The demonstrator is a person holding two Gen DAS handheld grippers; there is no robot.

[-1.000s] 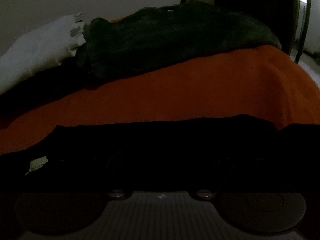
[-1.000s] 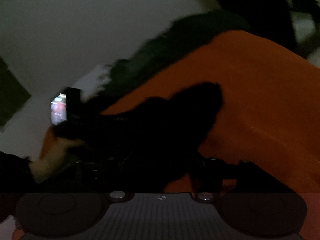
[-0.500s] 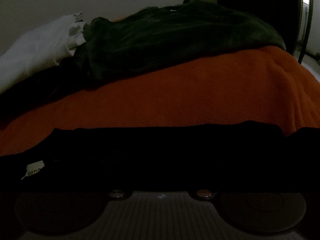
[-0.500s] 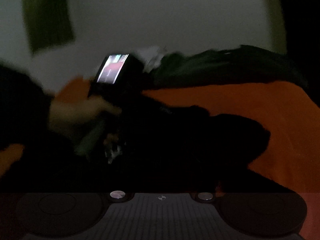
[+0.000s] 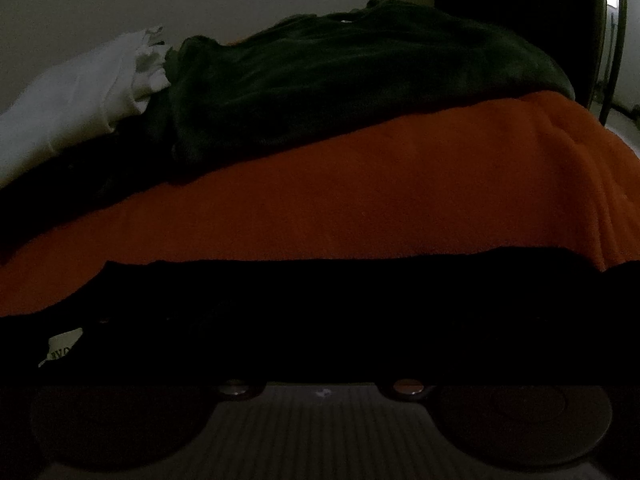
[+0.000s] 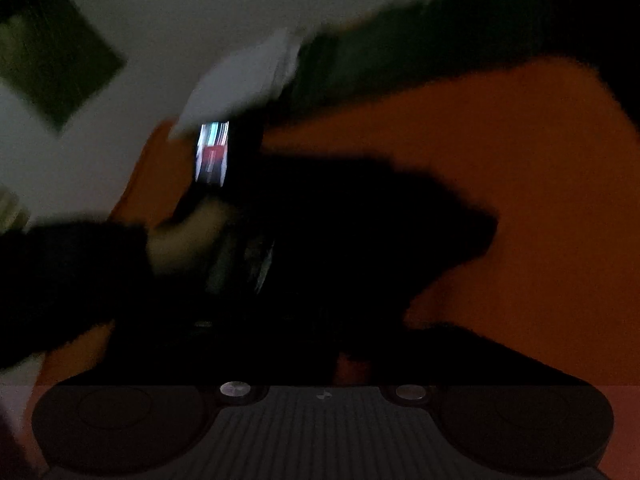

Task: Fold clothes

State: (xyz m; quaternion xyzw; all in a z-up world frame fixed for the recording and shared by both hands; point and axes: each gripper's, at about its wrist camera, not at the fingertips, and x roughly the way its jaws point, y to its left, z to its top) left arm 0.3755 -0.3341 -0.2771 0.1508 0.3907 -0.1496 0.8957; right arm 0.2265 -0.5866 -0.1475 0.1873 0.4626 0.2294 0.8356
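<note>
A black garment [image 5: 320, 312] lies across the near part of an orange bedspread [image 5: 360, 200], with a white label [image 5: 60, 346] at its left end. It fills the dark area just ahead of my left gripper, whose fingers are lost in the black. In the blurred right wrist view the same black garment [image 6: 360, 232] lies on the orange bedspread [image 6: 520, 160], and the hand with the left gripper and its lit screen [image 6: 212, 152] is at its left edge. My right gripper's fingers are also lost in the dark.
A dark green garment [image 5: 360, 80] and a white one [image 5: 72, 112] are piled at the far side of the bed against a pale wall. A metal pole [image 5: 612, 32] stands at the far right.
The left view has crept forward slightly over the black garment. The right gripper keeps swinging and tilting, and its view is blurred; the garment's outline on the bedspread has shifted.
</note>
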